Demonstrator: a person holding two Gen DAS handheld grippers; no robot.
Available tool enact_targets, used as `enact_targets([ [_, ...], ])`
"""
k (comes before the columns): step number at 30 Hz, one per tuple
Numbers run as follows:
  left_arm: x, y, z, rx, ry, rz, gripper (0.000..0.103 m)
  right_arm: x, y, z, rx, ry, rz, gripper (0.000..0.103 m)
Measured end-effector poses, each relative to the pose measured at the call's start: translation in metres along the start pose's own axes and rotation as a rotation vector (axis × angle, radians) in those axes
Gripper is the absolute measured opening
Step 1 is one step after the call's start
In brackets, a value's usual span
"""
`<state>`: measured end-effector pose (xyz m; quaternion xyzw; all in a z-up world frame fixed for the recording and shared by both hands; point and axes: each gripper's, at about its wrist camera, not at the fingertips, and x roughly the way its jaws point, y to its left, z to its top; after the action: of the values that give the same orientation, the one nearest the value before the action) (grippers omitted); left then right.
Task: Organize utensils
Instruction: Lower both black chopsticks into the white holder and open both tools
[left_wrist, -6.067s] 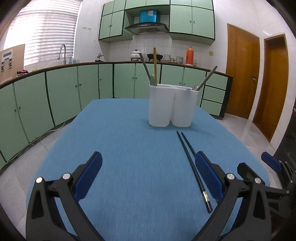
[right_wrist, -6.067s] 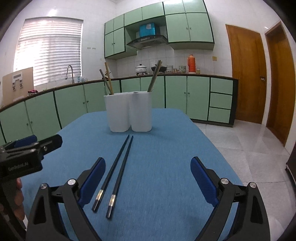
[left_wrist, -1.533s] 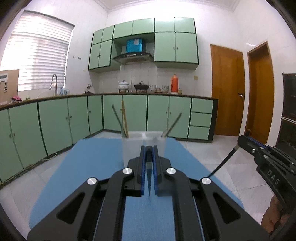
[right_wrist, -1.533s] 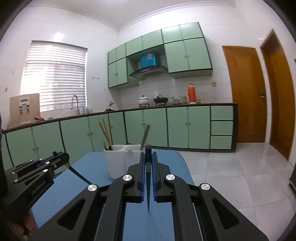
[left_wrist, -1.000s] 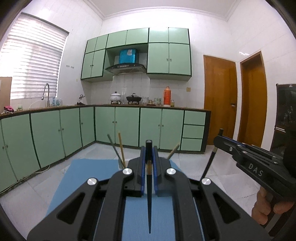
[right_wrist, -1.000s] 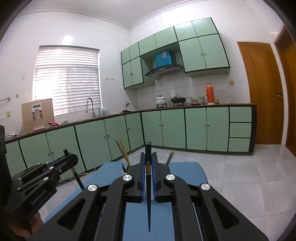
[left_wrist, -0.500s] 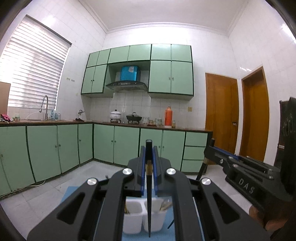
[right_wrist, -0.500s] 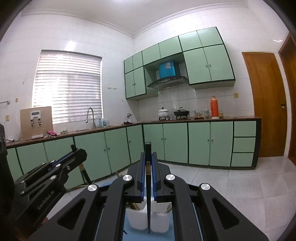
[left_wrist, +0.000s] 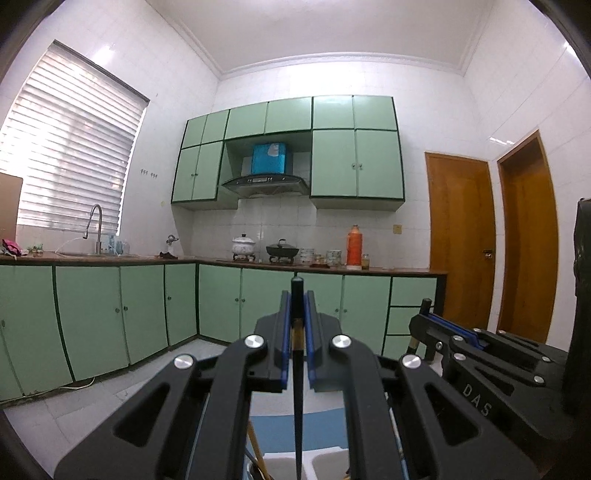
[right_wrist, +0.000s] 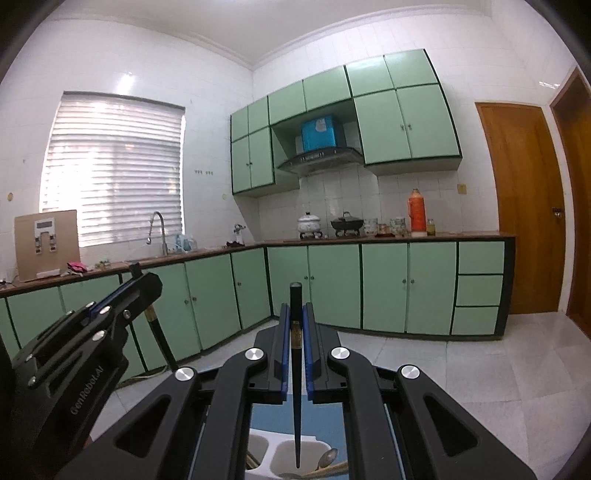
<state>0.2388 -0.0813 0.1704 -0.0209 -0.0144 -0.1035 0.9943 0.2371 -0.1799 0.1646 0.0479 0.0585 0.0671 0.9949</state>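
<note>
Both hands are up high now, and each tool is clamped tight on a single black chopstick. In my left tool (left_wrist: 296, 321) the jaws are squeezed right down onto the left chopstick (left_wrist: 297, 398), which hangs upright, thick end poking up above the pads and the thin tip pointing down. Same story on the right: my right tool (right_wrist: 295, 325) is pinched onto the right chopstick (right_wrist: 296, 398), long axis vertical, tip down.

Now the bit that matters. Straight below those tips sits the white holder (right_wrist: 280, 456) on the blue bench (left_wrist: 273, 428), a twin-compartment tub. From the right wrist view, my right tip hangs over the right-hand compartment, the one with a spoon (right_wrist: 325, 458) leaning in it, and I can't see contact with anything yet. From the left wrist view, the left tip lines up near the divider between the two compartments; which one it will fall into I can't tell. A wooden stick (left_wrist: 256, 450) leans in the left side.

So the target lies directly down from both tools. I judge the right hand better lined up; the next move is a straight descent, keeping each stick upright so the tip clears the rim.

Beyond that, green cabinets (right_wrist: 332, 288) and wooden doors (left_wrist: 458, 243) in the distance.
</note>
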Motion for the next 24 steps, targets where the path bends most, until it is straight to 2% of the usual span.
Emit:
enact_targets([
  [11,0.051,0.026,-0.047,-0.026,0.115,0.019,0.006,0.045,-0.002,-0.043,0.003,0.087,-0.012,0.007],
  [24,0.061,0.043,-0.084,-0.033,0.202,0.017,0.006,0.063,0.001,-0.081,-0.008,0.159,-0.021,0.007],
])
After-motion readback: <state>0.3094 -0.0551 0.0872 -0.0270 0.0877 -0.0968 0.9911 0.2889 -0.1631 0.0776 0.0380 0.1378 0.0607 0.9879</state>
